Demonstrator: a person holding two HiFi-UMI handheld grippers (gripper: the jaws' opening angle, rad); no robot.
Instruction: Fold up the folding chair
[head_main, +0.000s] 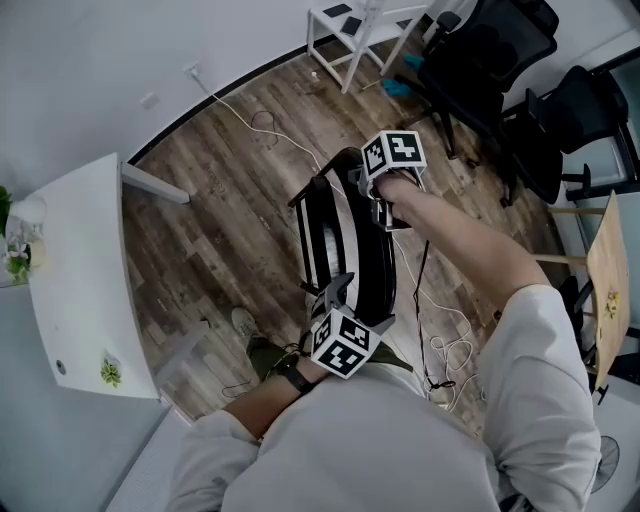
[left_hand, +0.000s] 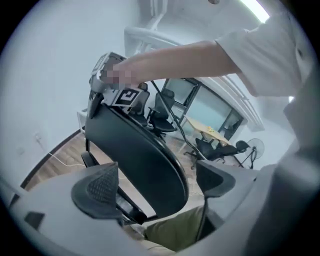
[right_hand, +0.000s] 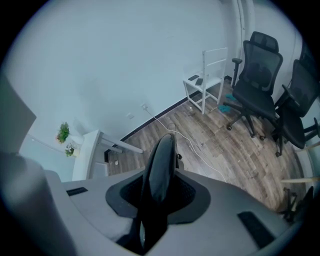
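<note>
Left gripper: nearest to us, marker cube up, jaws spread, nothing pinched; the near rim of the folding chair sits just ahead of them. Right gripper: jaws clamped on the chair's far edge. We list the chair as black, its panels close together, standing on the wooden floor between white table and office chairs

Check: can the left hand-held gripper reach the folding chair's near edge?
Probably yes. The left hand-held gripper is open and empty, with the edge of the folding chair just ahead and nothing between. The right hand-held gripper clamps the far edge, out of the way.
</note>
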